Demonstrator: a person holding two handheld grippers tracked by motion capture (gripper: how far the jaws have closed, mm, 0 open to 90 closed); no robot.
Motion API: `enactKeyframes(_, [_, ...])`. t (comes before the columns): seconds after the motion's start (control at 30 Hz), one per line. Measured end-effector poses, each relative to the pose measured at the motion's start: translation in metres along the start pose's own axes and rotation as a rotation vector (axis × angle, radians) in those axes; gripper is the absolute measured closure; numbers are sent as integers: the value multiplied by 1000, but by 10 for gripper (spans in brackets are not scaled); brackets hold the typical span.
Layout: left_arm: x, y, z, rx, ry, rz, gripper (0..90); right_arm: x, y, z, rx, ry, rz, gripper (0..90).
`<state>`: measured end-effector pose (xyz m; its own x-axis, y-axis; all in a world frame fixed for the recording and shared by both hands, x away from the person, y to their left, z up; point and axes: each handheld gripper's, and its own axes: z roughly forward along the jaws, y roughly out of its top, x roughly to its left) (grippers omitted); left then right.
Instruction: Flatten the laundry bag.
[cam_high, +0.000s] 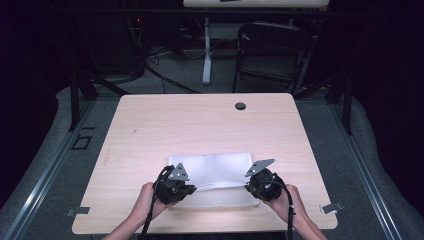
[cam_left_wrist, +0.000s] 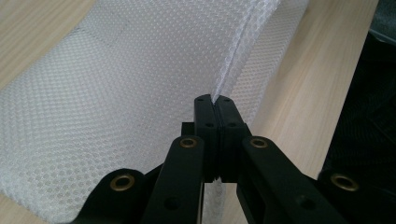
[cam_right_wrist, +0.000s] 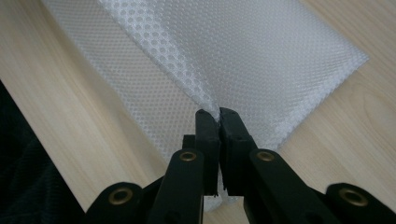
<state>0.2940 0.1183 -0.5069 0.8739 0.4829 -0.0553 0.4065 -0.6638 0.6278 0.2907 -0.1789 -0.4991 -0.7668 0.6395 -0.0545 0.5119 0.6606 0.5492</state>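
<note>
On the pale wooden table (cam_high: 150, 120), near the person's edge, lies a white, dimpled mesh cloth (cam_high: 220, 167), folded into a rough rectangle. At its left near corner the left gripper (cam_high: 189, 189) has its black jaws pressed together on a raised fold of the fabric; in the left gripper view the pinched edge (cam_left_wrist: 229, 70) rises from between the pads and runs away as a taut ridge. Moving right, the top layer lifts slightly off the layer beneath (a sign, probably, that both grips pull it upward). At the right near corner the right gripper (cam_high: 248, 187) pinches the same edge, its jaws closed on the cloth. Holding both near corners likely lets the person lift the layer evenly and fold it toward the far side.
</note>
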Motion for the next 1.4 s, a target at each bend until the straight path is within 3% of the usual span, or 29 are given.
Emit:
enactKeyframes(0.17, [1,0,-3,-21,10,-4,892,0,4,-9,-20,9,12,884])
enactKeyframes(0.3, [2,0,-4,-37,17,-8,872,-3,7,-16,-47,17,50,886])
enactKeyframes(0.4, [1,1,-4,-42,9,-16,766,-6,10,-19,-68,28,74,886])
enactKeyframes(0.47, [0,1,-3,-27,1,-22,618,-7,12,-20,-73,29,80,886])
enactKeyframes(0.57, [-4,1,-1,0,35,-19,407,-9,16,-20,-74,35,92,887])
enactKeyframes(0.67, [-7,-2,3,35,65,-8,335,-11,20,-22,-82,39,100,886])
enactKeyframes(0.77, [-9,-4,5,54,107,1,341,-13,23,-24,-94,37,109,886])
enactKeyframes(0.9, [-6,-6,7,74,141,9,462,-14,24,-25,-100,34,112,886])
enactKeyframes(1.1, [-5,-4,4,48,166,23,876,-16,25,-24,-98,28,105,885])
enactKeyframes(1.4, [3,15,-12,13,160,-32,889,-22,21,-28,-106,-20,105,841])
